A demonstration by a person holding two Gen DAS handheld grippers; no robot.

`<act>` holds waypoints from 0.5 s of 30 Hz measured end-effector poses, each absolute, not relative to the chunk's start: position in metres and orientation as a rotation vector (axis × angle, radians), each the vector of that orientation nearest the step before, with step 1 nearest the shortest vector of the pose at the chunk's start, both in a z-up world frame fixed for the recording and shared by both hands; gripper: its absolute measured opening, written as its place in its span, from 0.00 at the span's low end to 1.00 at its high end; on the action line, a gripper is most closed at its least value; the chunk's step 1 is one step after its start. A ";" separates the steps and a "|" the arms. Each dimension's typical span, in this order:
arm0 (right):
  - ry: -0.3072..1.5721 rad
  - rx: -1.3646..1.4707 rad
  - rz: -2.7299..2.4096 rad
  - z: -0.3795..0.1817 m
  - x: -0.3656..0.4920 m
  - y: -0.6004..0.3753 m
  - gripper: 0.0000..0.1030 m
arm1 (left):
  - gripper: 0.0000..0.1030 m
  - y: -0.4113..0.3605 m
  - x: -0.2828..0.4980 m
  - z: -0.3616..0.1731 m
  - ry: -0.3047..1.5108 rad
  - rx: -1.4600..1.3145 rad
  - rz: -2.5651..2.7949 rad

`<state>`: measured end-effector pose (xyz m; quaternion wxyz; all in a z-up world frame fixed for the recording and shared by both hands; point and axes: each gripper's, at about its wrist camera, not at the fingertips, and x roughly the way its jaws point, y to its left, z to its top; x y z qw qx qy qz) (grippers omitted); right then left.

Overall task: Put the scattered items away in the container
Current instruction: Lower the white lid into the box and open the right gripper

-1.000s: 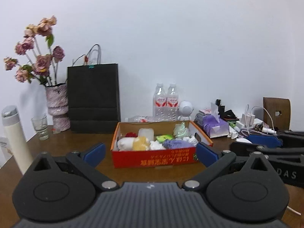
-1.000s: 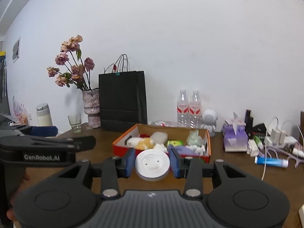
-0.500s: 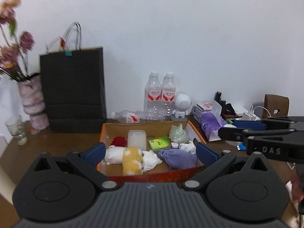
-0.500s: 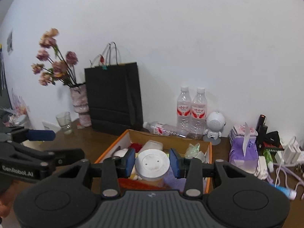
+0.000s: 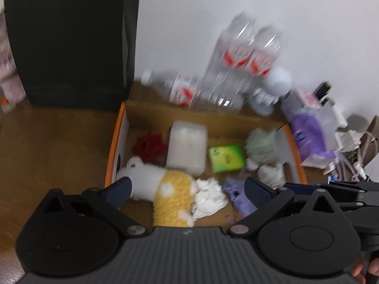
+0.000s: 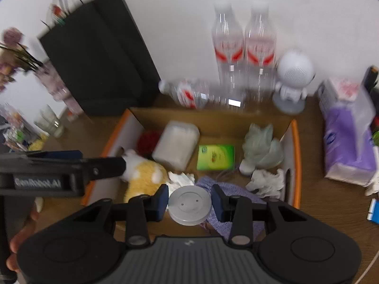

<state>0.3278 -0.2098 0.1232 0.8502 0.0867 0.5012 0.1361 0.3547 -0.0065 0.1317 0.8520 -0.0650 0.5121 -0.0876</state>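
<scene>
An orange cardboard box (image 6: 296, 156) (image 5: 116, 146) holds several items: a yellow and white plush toy (image 5: 173, 196), a clear plastic case (image 6: 176, 144), a green packet (image 6: 216, 157), a purple cloth (image 5: 239, 196) and crumpled tissue (image 6: 265, 182). My right gripper (image 6: 190, 203) is shut on a round white disc (image 6: 190, 205), which hangs over the box's near side. My left gripper (image 5: 187, 188) stands open above the box's near edge, with nothing gripped between its fingers.
A black paper bag (image 6: 101, 54) stands behind the box at left. Water bottles (image 6: 244, 49), one lying down, and a white round-headed figure (image 6: 293, 80) line the wall. A purple tissue pack (image 6: 345, 142) and cables lie at right on the wooden table (image 5: 52, 146).
Both grippers have swept forward and tilted downward, so the box now lies right beneath them. The disc has stayed in the right gripper. The left gripper's jaws have stayed wide.
</scene>
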 end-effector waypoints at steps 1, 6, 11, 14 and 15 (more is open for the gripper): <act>1.079 0.185 0.285 0.114 0.332 -0.207 0.37 | 1.00 -0.006 0.359 0.123 1.103 -0.134 -0.179; 1.213 0.179 0.291 0.068 0.354 -0.189 0.37 | 1.00 0.001 0.369 0.096 1.179 -0.129 -0.146; 1.267 0.160 0.272 0.044 0.362 -0.182 0.37 | 1.00 0.002 0.373 0.076 1.240 -0.121 -0.112; 1.297 0.213 0.247 0.037 0.366 -0.191 0.50 | 1.00 -0.003 0.373 0.070 1.254 -0.111 -0.107; 1.297 0.223 0.242 0.039 0.365 -0.194 0.54 | 1.00 -0.004 0.373 0.070 1.256 -0.107 -0.106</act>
